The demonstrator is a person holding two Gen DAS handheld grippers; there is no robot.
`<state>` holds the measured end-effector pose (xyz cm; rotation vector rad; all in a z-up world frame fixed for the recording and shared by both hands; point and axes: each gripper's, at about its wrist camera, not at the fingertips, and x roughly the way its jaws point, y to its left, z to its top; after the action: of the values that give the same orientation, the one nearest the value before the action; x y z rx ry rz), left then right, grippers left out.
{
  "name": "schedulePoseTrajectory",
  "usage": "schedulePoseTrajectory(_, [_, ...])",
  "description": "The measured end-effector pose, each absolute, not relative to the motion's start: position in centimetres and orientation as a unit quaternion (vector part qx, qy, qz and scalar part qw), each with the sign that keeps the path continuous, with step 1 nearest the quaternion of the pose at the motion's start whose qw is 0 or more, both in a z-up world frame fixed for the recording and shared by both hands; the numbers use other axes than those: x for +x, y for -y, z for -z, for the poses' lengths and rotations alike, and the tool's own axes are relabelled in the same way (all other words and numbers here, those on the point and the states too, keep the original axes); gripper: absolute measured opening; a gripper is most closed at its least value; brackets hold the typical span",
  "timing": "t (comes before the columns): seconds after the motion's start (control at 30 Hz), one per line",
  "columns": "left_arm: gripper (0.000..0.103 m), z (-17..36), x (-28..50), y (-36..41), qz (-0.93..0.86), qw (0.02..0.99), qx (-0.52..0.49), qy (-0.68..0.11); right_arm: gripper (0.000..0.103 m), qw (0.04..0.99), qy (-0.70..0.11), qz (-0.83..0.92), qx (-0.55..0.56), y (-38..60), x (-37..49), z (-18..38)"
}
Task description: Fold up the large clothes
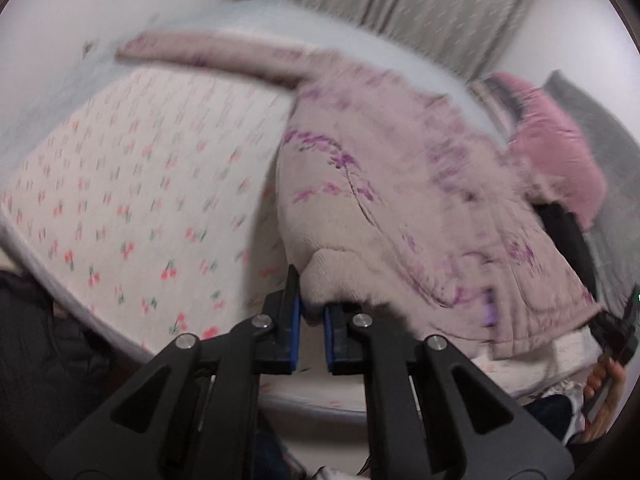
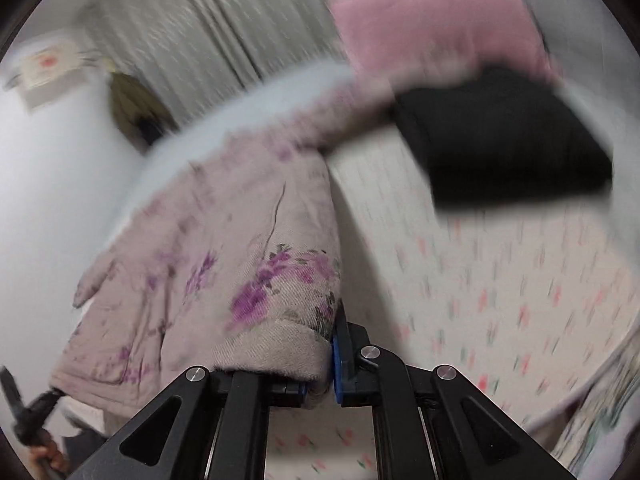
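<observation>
- Left gripper (image 1: 313, 322) is clamped on the hem of the coat (image 1: 400, 208), bottom centre of its view.
- Right gripper (image 2: 320, 376) pinches the hem too.
- Coat sprawls across the bed (image 1: 132, 200), sleeve toward the upper left.
- Pink (image 2: 436, 28) and black (image 2: 508, 140) clothes upper right, pretty blurry.

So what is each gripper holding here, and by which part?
Both grip the floral jacket: left gripper and right gripper each pinch a bottom hem corner.

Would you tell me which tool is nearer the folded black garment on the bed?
Right: the right tool has the black garment ahead; the left tool sees it far right, behind the floral padded jacket.
</observation>
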<state>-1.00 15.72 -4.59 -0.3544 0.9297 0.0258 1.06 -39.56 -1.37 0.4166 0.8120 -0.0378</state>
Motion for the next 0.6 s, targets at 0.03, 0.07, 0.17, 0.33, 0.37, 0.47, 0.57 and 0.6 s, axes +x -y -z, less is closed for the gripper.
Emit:
schedulePoseTrajectory(0.03, [0.011,5.3,-0.8,-16.1,-0.014,0.873,-0.174,-0.456,0.009,0.889,-0.406,0.021,0.211,39.9,1.1,2.7])
schedulePoseTrajectory(0.07, [0.011,5.4,-1.0,-16.3,-0.014,0.871,-0.176,-0.458,0.009,0.889,-0.407,0.025,0.207,39.8,1.0,3.2])
schedulePoseTrajectory(0.17, [0.012,5.1,-1.3,-16.5,-0.008,0.872,-0.173,-0.457,0.009,0.897,-0.392,0.021,0.204,39.5,0.4,2.8])
schedulePoseTrajectory(0.33, [0.017,4.0,-2.9,-16.6,0.01,0.869,-0.186,-0.46,0.015,0.901,-0.42,0.034,0.106,37.0,0.7,3.0])
schedulePoseTrajectory(0.37, [0.02,3.9,-3.7,-16.6,0.012,0.869,-0.187,-0.459,0.015,0.9,-0.425,0.035,0.089,36.9,0.2,2.9])
schedulePoseTrajectory(0.47, [0.041,3.1,-5.0,-15.9,0.008,0.879,-0.166,-0.447,0.017,0.907,-0.414,0.058,0.06,37.7,-2.6,1.5])
schedulePoseTrajectory(0.57, [0.051,2.6,-4.8,-12.6,0.035,0.888,-0.114,-0.444,0.021,0.919,-0.38,0.084,0.058,37.5,-4.9,-0.1])
schedulePoseTrajectory(0.6, [0.052,2.7,-4.3,-10.5,0.056,0.888,-0.093,-0.447,0.022,0.924,-0.371,0.074,0.053,36.6,-5.0,-0.4])
